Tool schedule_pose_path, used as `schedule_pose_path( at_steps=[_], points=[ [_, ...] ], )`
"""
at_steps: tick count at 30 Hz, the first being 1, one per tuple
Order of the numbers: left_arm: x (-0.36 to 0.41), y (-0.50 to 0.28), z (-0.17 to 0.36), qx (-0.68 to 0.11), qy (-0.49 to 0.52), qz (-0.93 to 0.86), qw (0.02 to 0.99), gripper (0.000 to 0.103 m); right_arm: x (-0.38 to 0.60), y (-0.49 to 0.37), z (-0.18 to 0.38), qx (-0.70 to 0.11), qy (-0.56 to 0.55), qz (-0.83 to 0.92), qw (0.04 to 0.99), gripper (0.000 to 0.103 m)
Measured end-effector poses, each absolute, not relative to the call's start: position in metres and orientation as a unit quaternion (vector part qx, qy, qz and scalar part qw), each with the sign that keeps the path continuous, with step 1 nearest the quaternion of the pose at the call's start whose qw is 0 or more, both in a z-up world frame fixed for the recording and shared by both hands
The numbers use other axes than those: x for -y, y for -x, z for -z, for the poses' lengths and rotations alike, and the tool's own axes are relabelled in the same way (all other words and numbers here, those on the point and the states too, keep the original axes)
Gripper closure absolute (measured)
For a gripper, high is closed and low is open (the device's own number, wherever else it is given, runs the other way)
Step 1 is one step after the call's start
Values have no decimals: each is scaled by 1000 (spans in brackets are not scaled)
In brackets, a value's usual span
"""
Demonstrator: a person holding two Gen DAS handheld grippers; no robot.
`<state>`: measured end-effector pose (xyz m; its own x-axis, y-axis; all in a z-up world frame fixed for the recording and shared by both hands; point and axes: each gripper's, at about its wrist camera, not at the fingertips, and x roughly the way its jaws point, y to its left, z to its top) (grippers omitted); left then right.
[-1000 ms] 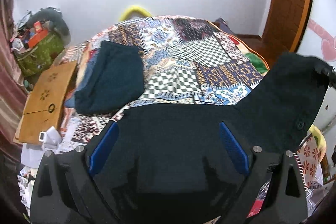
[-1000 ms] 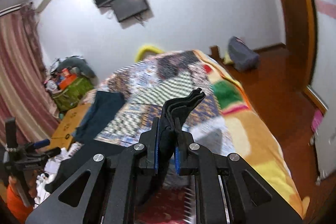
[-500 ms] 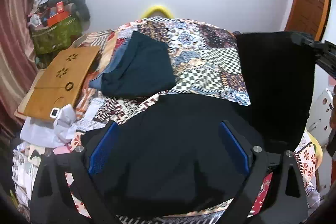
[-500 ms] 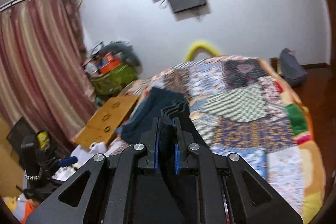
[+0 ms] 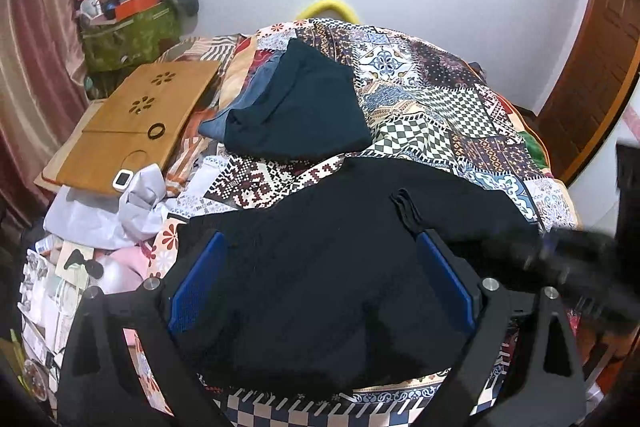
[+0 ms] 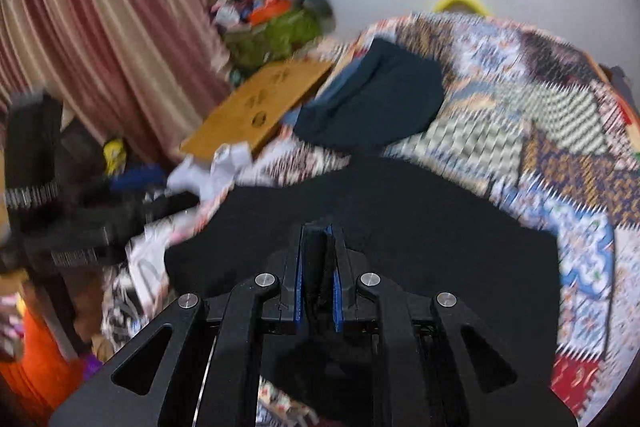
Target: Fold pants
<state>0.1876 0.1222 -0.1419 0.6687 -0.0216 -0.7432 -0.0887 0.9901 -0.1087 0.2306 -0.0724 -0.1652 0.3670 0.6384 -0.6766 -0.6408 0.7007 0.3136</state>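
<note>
Black pants (image 5: 328, 267) spread flat over the near end of the bed's patchwork quilt (image 5: 440, 107), a small bunched ridge of cloth sticking up near the right side; left hand-held gripper (image 5: 322, 283) spread wide just above the fabric, blue pads (image 5: 196, 291) well apart, nothing pinched between them; right hand-held gripper (image 6: 317, 275) pressed together on a fold of the same pants (image 6: 400, 227), dark cloth showing between its blue pads (image 6: 298, 291); right view smeared by motion blur. Farther up the quilt, well apart from the pants: dark teal folded garment (image 5: 304, 107) lying partly over a blue one (image 5: 256, 95). Left of the bed: wooden lap tray (image 5: 132, 123), crumpled white cloth (image 5: 132, 203), green bag (image 5: 128, 35) heaped with clutter; pinkish striped curtain (image 6: 100, 39) behind.
</note>
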Motion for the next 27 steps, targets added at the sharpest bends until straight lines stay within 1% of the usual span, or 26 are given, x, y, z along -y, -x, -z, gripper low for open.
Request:
schedule_pose_path(
  at_steps=[5, 8, 12, 16, 18, 20, 27],
  points=[
    [-122, -188, 144, -411, 71, -20, 909, 6, 64, -220, 183, -434, 11, -396, 809, 88],
    [-118, -187, 143, -413, 67, -20, 908, 6, 65, -217, 186, -444, 5, -403, 801, 83],
    [-112, -188, 140, -412, 60, -19, 909, 6, 68, -211, 179, -451, 0, -413, 791, 64],
    [-104, -191, 133, -408, 53, -13, 911, 6, 85, -210, 164, -428, -4, -411, 805, 59],
    [-97, -195, 129, -405, 46, -8, 913, 6, 97, -214, 155, -412, -7, -398, 820, 50],
    [-89, -201, 125, -403, 38, -2, 915, 6, 111, -219, 146, -393, -3, -381, 837, 47],
    [-55, -228, 121, -402, 13, 26, 915, 6, 153, -246, 134, -368, 4, -325, 871, 46]
  ],
)
